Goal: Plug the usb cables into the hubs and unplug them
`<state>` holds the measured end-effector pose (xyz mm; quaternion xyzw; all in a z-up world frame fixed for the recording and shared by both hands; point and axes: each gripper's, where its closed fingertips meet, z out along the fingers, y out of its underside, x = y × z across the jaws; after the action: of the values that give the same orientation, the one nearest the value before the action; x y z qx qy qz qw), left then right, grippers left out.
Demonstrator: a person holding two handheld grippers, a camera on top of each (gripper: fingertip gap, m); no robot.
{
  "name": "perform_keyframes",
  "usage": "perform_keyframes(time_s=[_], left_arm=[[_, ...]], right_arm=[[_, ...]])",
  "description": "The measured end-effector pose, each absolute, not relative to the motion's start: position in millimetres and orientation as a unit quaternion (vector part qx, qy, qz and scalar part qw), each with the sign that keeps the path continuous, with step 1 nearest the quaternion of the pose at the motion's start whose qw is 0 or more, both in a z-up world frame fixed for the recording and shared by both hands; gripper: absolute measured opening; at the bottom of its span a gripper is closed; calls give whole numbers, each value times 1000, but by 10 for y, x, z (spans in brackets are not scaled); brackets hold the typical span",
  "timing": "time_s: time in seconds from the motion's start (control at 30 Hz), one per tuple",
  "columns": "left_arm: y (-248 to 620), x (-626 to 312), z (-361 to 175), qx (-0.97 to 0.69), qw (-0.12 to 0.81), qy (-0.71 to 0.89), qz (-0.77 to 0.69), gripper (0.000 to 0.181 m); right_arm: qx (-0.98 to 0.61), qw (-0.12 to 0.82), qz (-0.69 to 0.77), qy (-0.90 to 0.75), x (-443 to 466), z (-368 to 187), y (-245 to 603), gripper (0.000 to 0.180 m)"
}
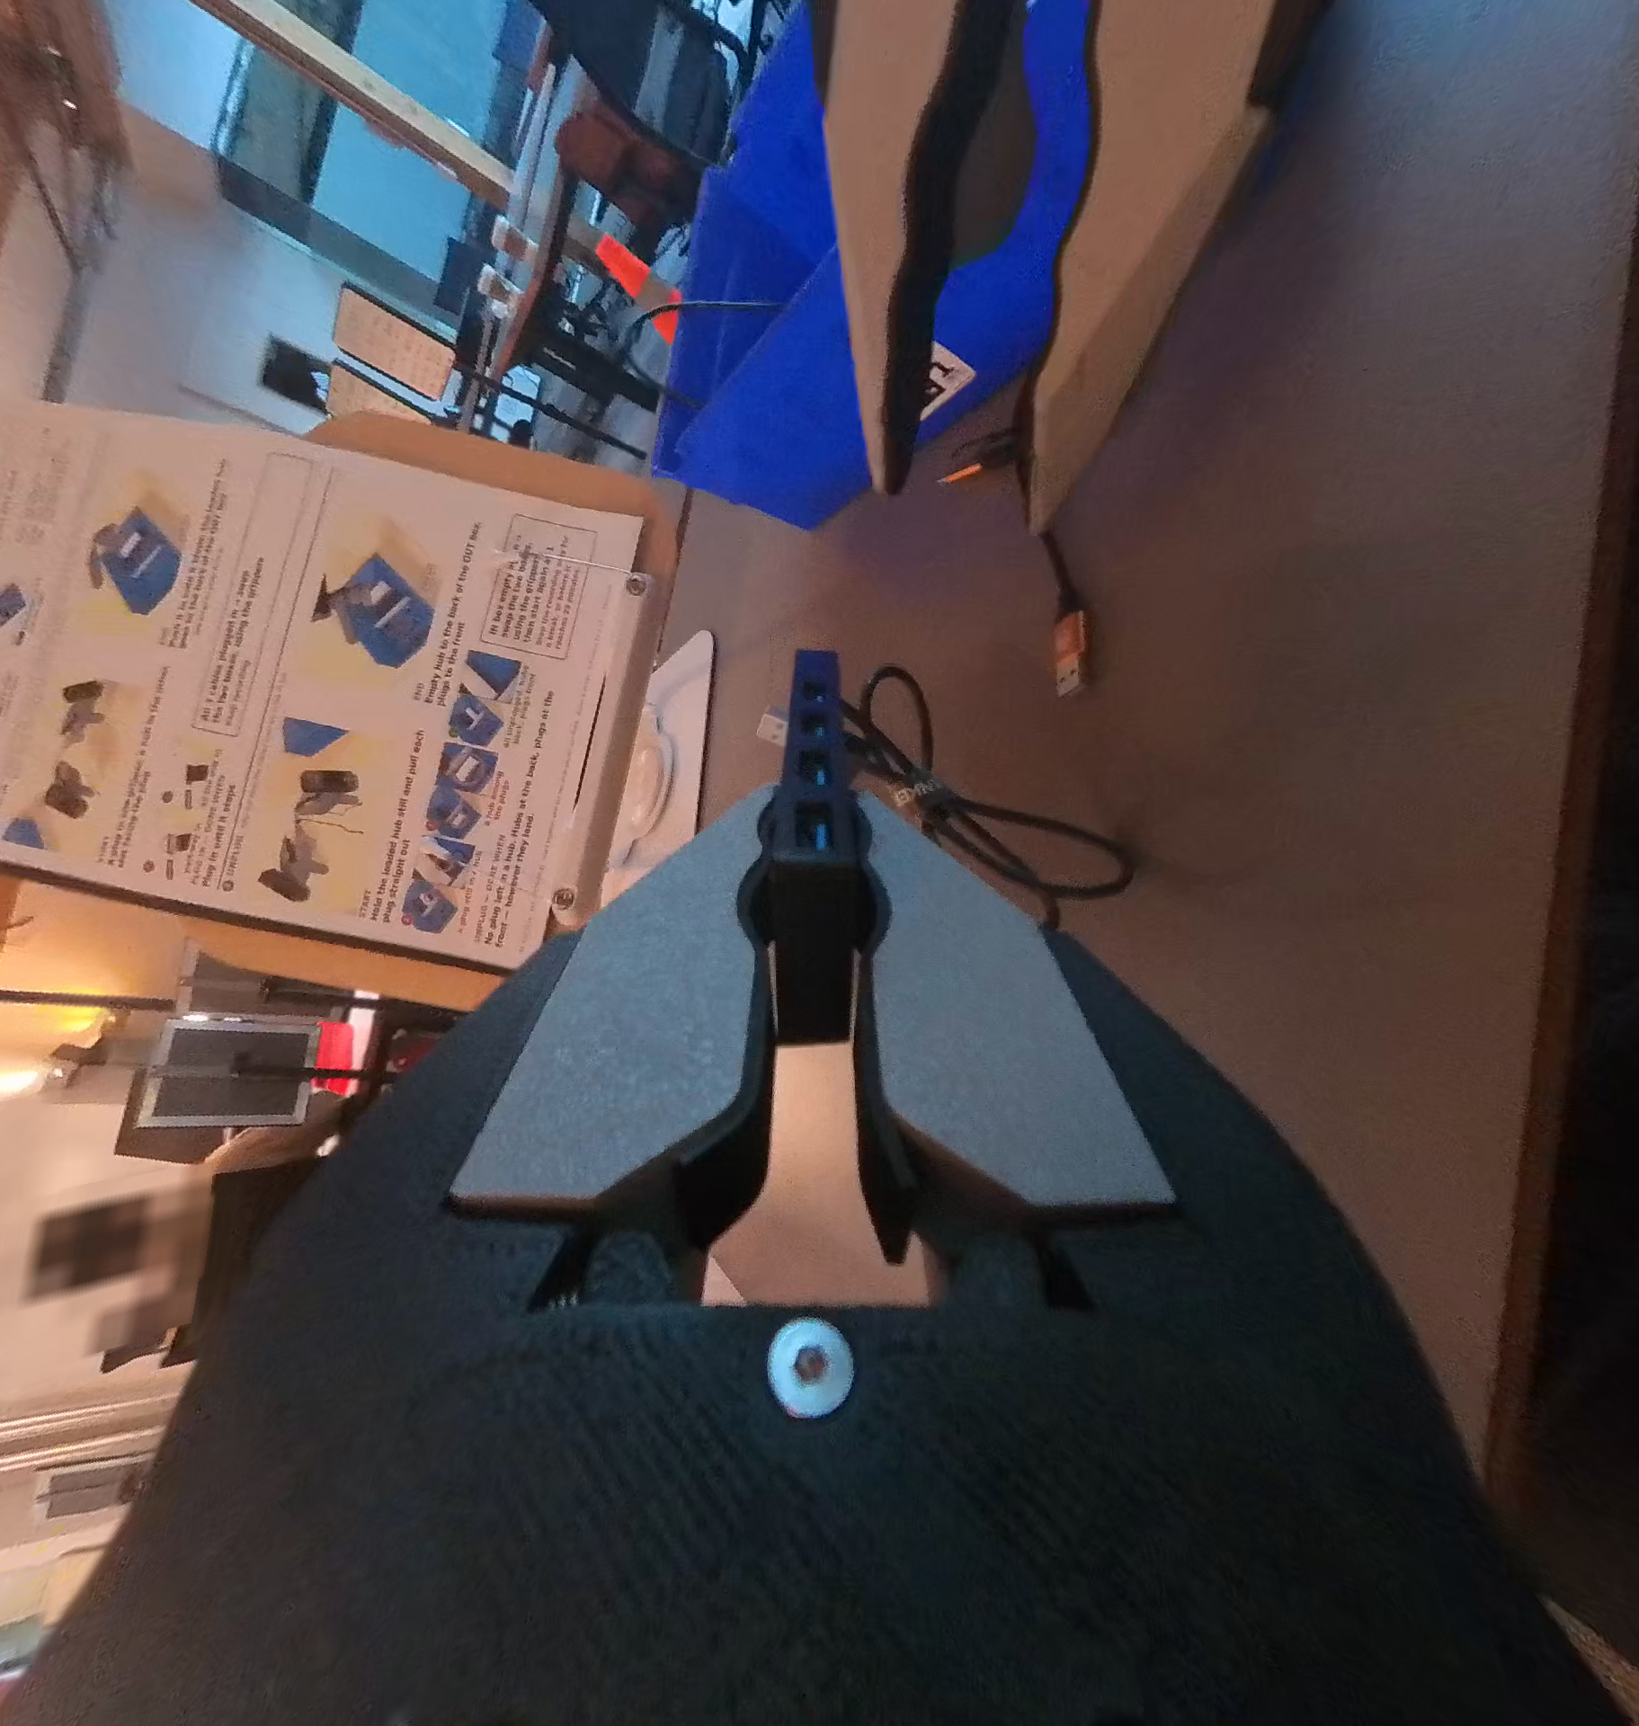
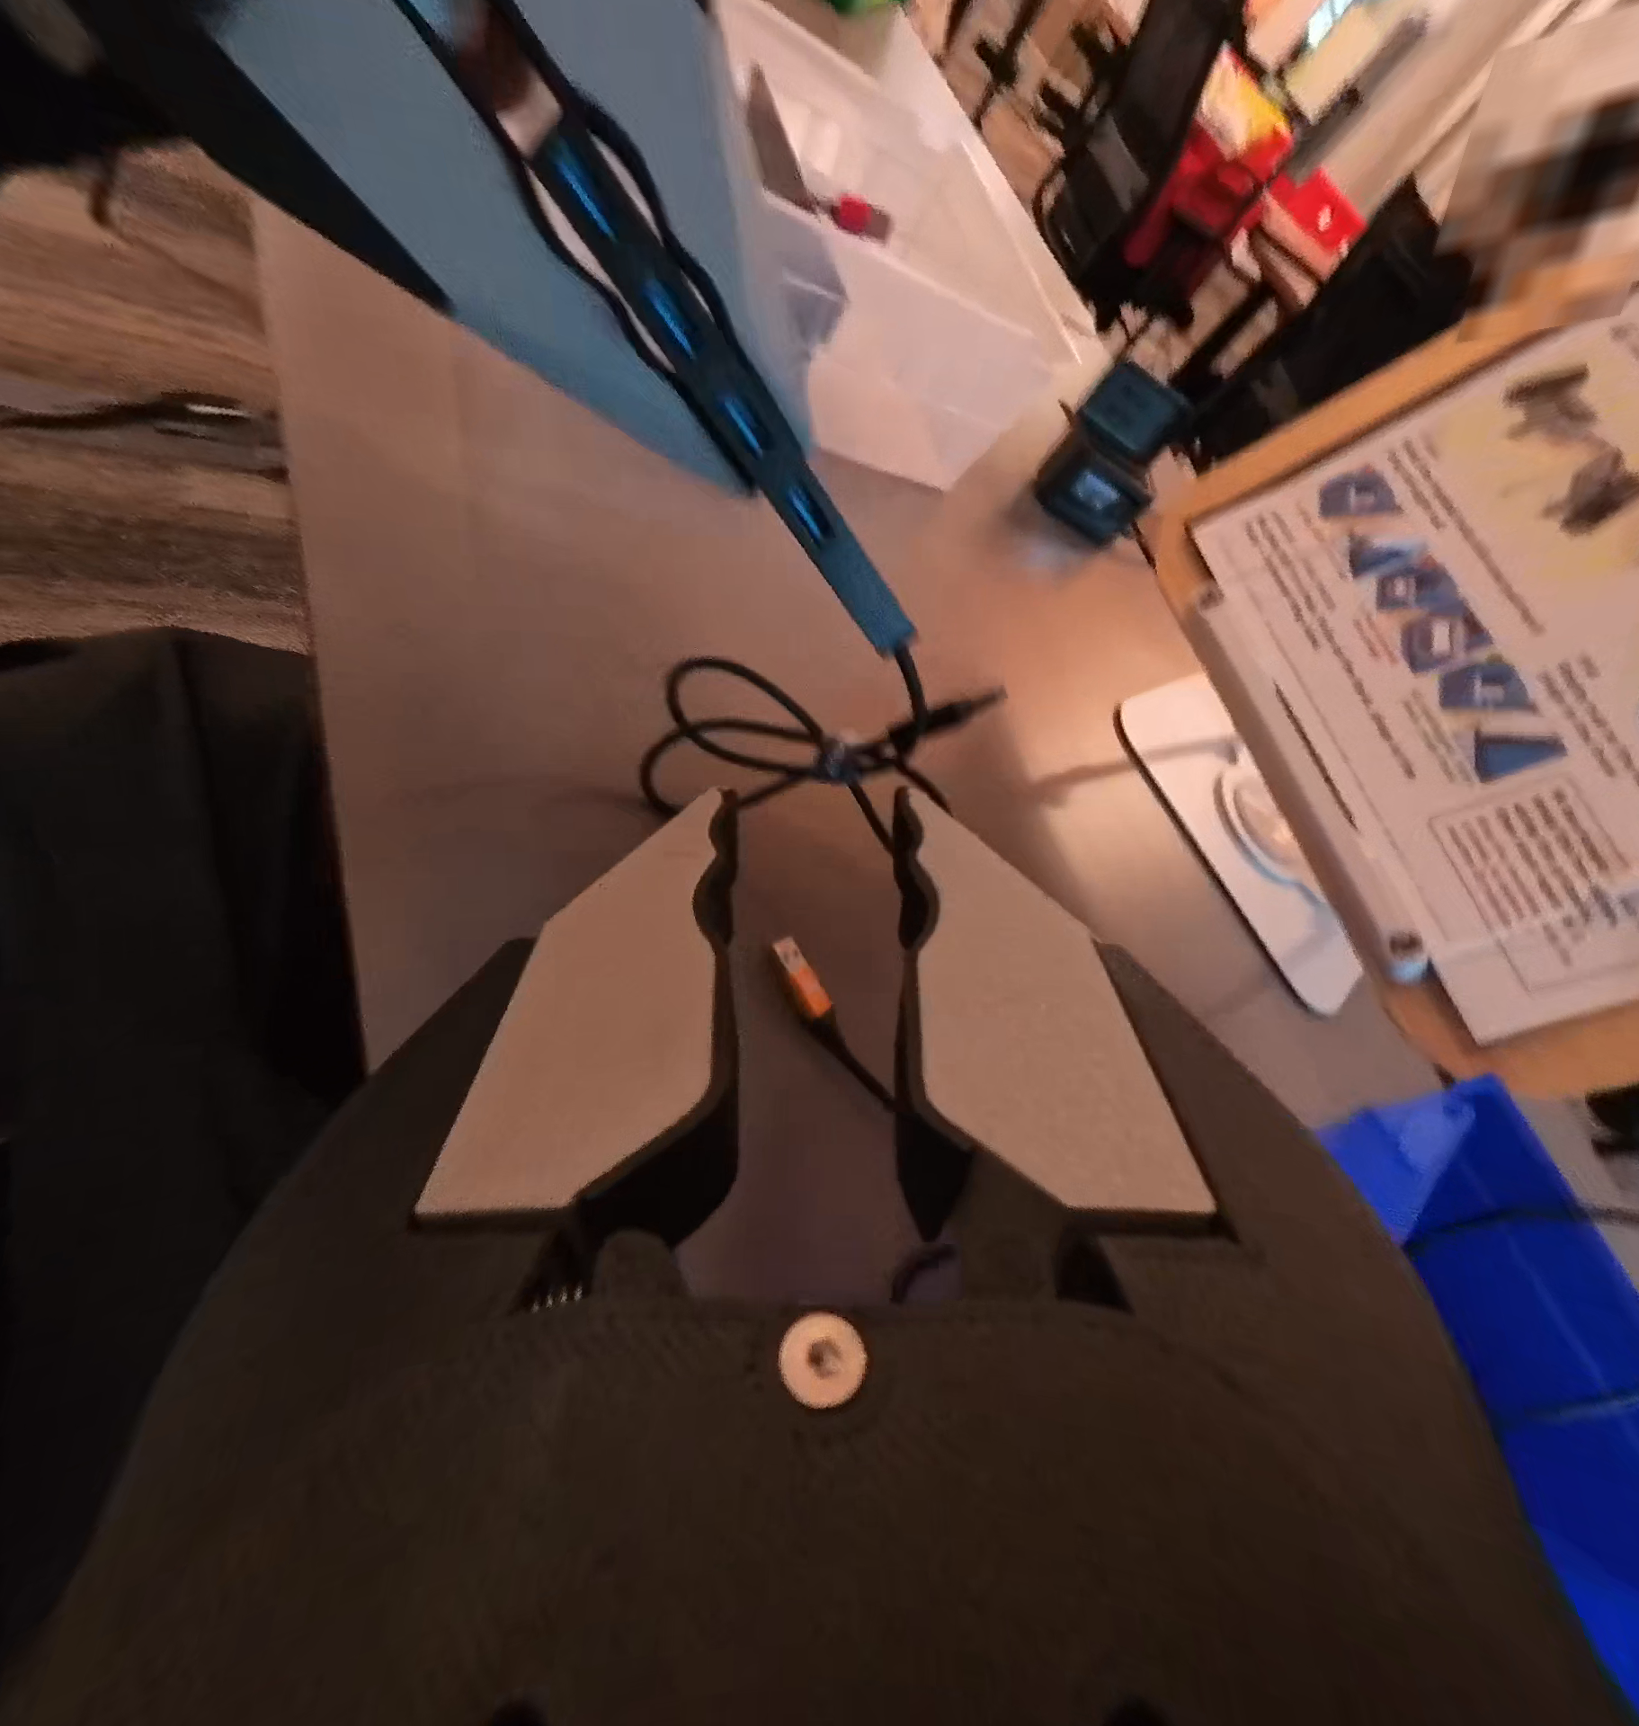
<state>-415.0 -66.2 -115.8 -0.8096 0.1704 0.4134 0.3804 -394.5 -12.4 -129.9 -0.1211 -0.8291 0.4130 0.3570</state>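
- Hub (image 1: 812, 822): a long, thin black bar with a row of blue holes down one side. The left claw (image 1: 812, 813) is squeezed shut on it, with one finger on each side. The hub sticks out past the tips, up off the table (image 1: 1264, 654).
- The hub's thin black cord (image 1: 983, 822) lies in loose loops on the table, just past the hub.
- The right view shows the same hub (image 2: 778, 467) from the other side, held by the other claw (image 2: 610, 308). The cord (image 2: 750, 738) hangs from its end.
- An orange plug (image 2: 801, 976) with a silver tip lies flat on the table.
- The right claw (image 2: 813, 813) is open a bit and holds nothing. The orange plug sits in the gap between its two fingers, touching neither one.
- The left view shows the orange plug (image 1: 1069, 644) too, well off to the side of the hub.
- A sheet of paper with pictures (image 1: 283, 672) stands on a board close by.
- A blue bin (image 1: 769, 327) sits at the far end of the table.
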Motion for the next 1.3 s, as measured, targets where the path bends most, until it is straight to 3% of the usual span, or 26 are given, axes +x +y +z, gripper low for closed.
perform_keyframes(time_s=[0.27,0.43,0.63,0.83,1.03,1.3], left_arm=[[-442,-3666,-1125,-790,444,241,347,7],[-386,-3590,-1100,-778,458,252,348,7],[-385,-3728,-1192,-784,428,251,372,8],[-691,-4436,-1439,-803,296,198,478,8],[-693,-4691,-1533,-792,339,161,481,8],[-820,-4769,-1540,-796,328,158,484,8]], right_arm=[[-103,407,399,-815,-3988,-1342,-275,14],[-112,397,396,-820,-4006,-1387,-299,15],[-130,373,391,-832,-4067,-1487,-220,18],[-173,326,306,-878,-4160,-1826,204,26],[-172,344,206,-900,-4295,-2188,313,28],[-180,367,156,-899,-4457,-2375,399,25]])
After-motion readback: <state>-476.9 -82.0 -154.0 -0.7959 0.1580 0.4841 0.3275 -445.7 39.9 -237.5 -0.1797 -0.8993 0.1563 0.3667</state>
